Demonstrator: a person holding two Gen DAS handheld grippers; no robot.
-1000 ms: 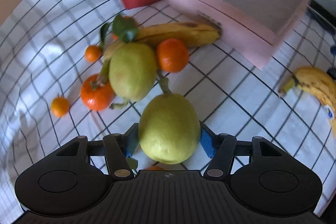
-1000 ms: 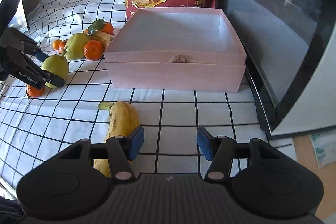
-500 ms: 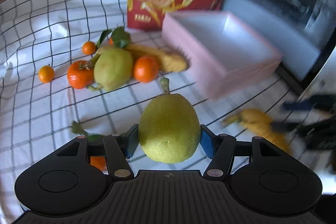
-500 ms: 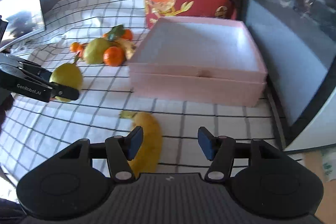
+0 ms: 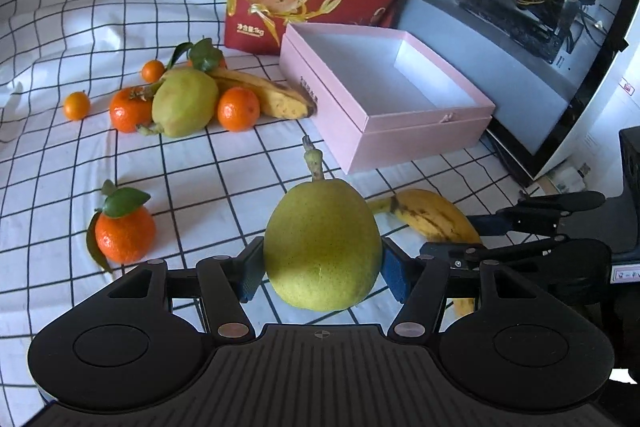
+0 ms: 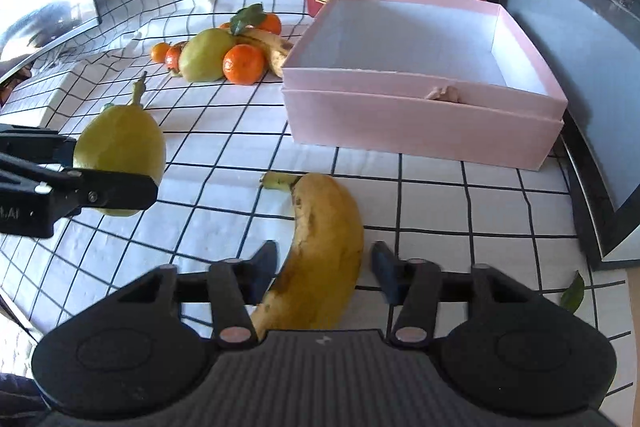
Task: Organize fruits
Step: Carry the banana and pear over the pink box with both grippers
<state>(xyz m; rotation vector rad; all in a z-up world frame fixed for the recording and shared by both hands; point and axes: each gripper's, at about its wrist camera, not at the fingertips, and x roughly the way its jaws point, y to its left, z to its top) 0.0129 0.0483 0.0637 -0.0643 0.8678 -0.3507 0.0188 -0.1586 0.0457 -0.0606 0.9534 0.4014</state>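
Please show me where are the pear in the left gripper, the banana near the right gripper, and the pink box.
pear (image 5: 322, 247): left wrist view, middle of its body.
banana (image 6: 324, 251): right wrist view, middle of its yellow body.
pink box (image 6: 420, 123): right wrist view, front outer wall.

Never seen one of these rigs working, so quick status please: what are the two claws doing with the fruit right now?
Left gripper shut on pear, held off the cloth. Right gripper open, straddling banana. Pink box ahead, nothing blocking.
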